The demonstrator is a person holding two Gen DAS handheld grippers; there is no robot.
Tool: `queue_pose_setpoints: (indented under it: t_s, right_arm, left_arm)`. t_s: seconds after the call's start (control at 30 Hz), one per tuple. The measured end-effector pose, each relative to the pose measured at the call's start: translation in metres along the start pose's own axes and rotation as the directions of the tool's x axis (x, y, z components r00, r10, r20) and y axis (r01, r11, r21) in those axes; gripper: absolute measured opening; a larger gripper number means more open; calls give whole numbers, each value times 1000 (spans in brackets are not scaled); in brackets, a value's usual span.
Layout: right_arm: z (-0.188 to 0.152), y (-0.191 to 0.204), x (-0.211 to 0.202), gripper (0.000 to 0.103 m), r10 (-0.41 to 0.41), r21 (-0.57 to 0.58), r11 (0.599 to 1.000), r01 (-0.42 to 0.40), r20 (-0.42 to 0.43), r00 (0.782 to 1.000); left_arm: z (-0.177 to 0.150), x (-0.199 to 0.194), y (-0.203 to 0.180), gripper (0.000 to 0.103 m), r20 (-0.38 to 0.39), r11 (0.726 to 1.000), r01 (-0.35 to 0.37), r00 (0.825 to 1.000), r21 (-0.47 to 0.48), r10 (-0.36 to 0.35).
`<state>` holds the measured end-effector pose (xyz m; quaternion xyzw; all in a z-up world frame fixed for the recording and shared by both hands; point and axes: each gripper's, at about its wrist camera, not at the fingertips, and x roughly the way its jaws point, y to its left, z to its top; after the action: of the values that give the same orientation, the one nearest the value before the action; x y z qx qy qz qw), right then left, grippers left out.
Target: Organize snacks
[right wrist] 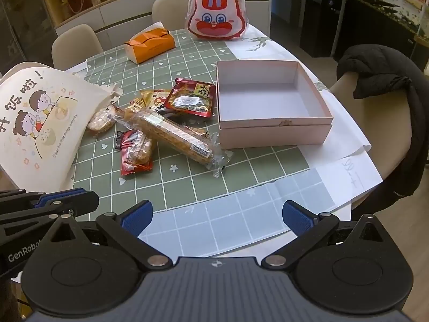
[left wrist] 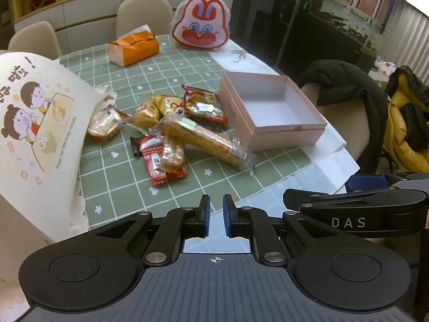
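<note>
The left gripper (left wrist: 215, 214) hangs over the near table edge, its blue-padded jaws drawn together with only a thin slit between them and nothing held. The right gripper (right wrist: 217, 216) has its jaws spread wide, also holding nothing.

On the green checked tablecloth (right wrist: 187, 187) lies a heap of wrapped snacks (right wrist: 161, 123). A long clear-wrapped golden cracker bar (right wrist: 177, 138) lies across the heap, its end pointing to 4 o'clock. A red foil packet (right wrist: 191, 98) sits at the heap's 1 o'clock. The open pale pink cardboard box (right wrist: 273, 131) stands just at 3 o'clock of the heap, with nothing in it. A cream cartoon-printed bag (right wrist: 34, 123) lies at 9 o'clock. An orange tissue box (right wrist: 148, 44) and a red rabbit-face pouch (right wrist: 217, 13) stand at 12 o'clock.
</note>
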<state>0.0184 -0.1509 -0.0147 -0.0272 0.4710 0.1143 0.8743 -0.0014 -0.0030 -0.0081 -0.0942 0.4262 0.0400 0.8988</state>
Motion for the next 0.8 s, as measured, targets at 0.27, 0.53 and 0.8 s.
queue_pose_setpoints:
  t_s: [0.27, 0.53, 0.8]
  right_arm:
    - [0, -1, 2, 103, -6, 6, 1000, 6, -19, 1000]
    - [-1, 1, 3, 103, -5, -8, 1000, 5, -27, 1000]
    - [0, 3, 4, 103, -5, -15, 1000, 5, -30, 1000]
  left_arm:
    - [1, 0, -2, 13, -14, 1000, 3, 1000, -11, -3]
    - [0, -2, -2, 13, -25, 1000, 8, 1000, -21, -8]
    - [1, -1, 2, 13, -36, 999, 9, 999, -41, -11]
